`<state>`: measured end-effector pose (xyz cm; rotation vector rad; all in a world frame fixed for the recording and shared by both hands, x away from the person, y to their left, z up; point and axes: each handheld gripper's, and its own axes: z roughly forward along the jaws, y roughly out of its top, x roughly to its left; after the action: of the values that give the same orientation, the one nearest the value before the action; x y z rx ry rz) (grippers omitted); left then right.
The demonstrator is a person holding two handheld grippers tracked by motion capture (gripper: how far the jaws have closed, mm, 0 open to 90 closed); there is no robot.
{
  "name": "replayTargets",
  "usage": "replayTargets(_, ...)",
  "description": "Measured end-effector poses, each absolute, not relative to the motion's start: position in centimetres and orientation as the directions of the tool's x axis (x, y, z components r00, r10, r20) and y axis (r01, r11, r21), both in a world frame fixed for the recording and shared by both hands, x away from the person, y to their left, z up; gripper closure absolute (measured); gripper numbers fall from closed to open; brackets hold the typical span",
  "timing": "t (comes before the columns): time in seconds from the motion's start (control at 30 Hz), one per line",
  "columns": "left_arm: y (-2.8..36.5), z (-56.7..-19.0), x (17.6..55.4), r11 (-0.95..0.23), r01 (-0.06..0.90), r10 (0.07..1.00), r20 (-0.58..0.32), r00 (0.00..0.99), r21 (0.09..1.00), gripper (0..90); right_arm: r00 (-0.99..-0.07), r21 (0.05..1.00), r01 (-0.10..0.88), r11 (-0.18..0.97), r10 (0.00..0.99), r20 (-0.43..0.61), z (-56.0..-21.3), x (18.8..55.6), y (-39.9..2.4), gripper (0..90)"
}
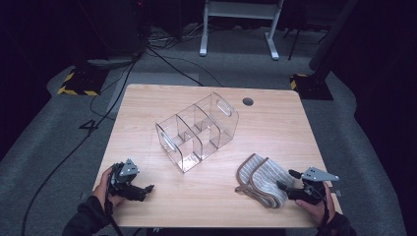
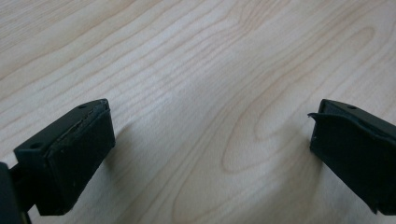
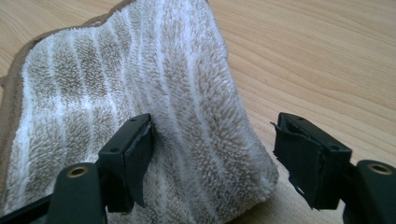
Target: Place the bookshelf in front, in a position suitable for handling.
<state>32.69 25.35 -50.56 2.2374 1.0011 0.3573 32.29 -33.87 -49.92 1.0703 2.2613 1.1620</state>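
The folded striped towel point(image 1: 261, 181) lies on the wooden table point(image 1: 275, 132) at the lower right of the high view, just right of the clear divided bin point(image 1: 196, 130) at centre. The right gripper point(image 1: 287, 181) sits against its right edge, jaws spread around the fold without pressing it. At lower left, the left gripper point(image 1: 145, 189) rests over bare wood, jaws wide apart and empty.

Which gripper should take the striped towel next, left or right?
Right. The right gripper sits at the folded towel, jaws open with its near edge between them. The left gripper is open over bare table, at the far side from the towel, in front of the clear organizer.
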Motion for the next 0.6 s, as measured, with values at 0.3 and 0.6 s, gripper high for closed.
replayTargets(0.3,23.1,-50.2,32.9,-0.519,0.534,0.717,-0.001,0.697,0.668,14.2,-0.644,0.828,0.429,0.361,0.765,0.000,-48.9,32.0,-33.4,30.0)
replayTargets(0.6,21.7,-49.1,32.6,-0.514,0.503,0.711,0.018,0.703,0.695,16.6,-0.666,0.841,0.390,0.374,0.746,-0.023,-47.5,31.5,-32.2,30.6)
